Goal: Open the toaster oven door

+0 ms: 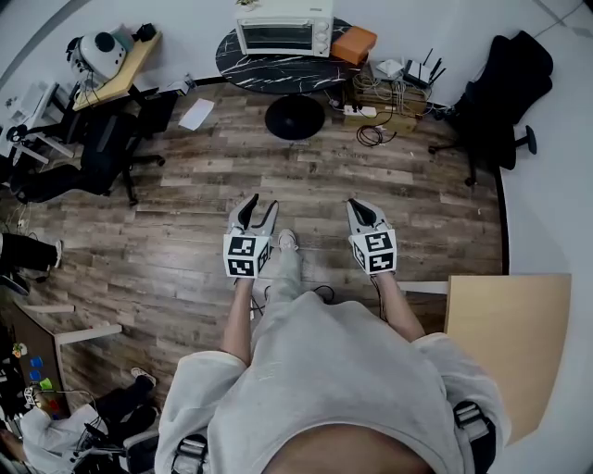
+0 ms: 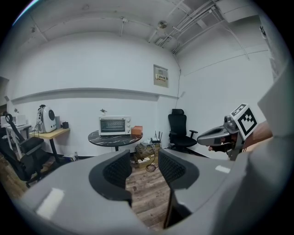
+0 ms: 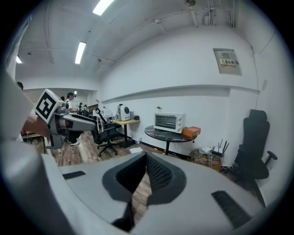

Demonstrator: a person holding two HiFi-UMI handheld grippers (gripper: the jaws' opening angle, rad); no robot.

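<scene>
The white toaster oven (image 1: 283,26) stands with its door closed on a round black marble table (image 1: 243,61) across the room, far from both grippers. It also shows in the left gripper view (image 2: 114,125) and the right gripper view (image 3: 169,122). My left gripper (image 1: 257,214) is held at waist height over the wood floor, open, with nothing between its pads (image 2: 118,170). My right gripper (image 1: 363,214) hangs beside it at the same height, its pads (image 3: 158,173) meeting at the tip on nothing.
An orange box (image 1: 354,43) sits on the table beside the oven. Boxes, cables and a router (image 1: 387,93) lie to the table's right, with a black office chair (image 1: 505,83) beyond. A desk (image 1: 116,60) and chairs stand at left; a wooden tabletop (image 1: 505,343) is at right.
</scene>
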